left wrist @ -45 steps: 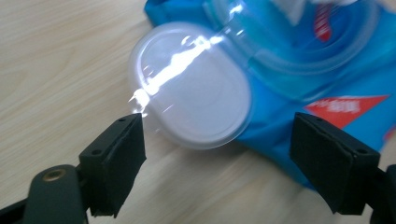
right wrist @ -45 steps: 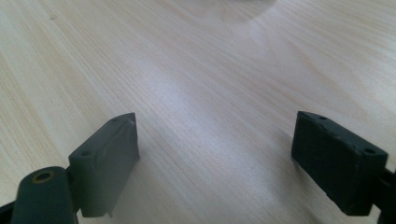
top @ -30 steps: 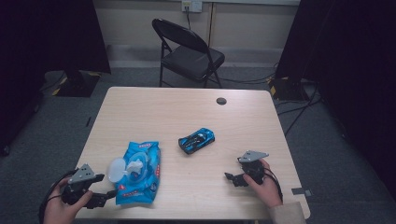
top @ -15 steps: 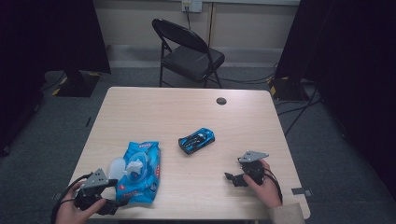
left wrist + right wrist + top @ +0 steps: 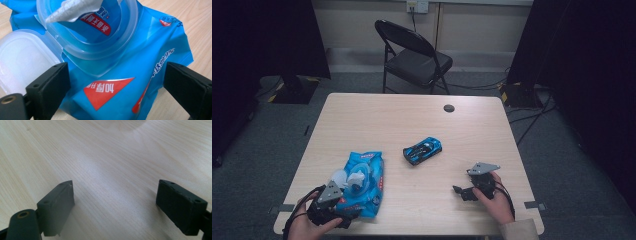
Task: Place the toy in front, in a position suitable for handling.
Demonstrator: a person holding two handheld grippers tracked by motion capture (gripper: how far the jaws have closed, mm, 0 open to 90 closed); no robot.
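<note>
Blue wipes pack [image 5: 130,75] is sitting between the wide-apart left gripper [image 5: 117,85]: close squarely at the pack's 6 o'clock end, below the lid [image 5: 20,65], while the right gripper [image 5: 464,191] is idling agape.

Dim room; perhaps overhead glare on table [image 5: 120,157].

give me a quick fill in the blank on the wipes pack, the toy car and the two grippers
1. The flip lid of the blue wipes pack is ____.
2. The left gripper has its jaws open around the pack's ____ end.
3. The right gripper is open over bare ____.
4. The toy car is ____ in colour.

Missing words: open; near; table; blue
</note>
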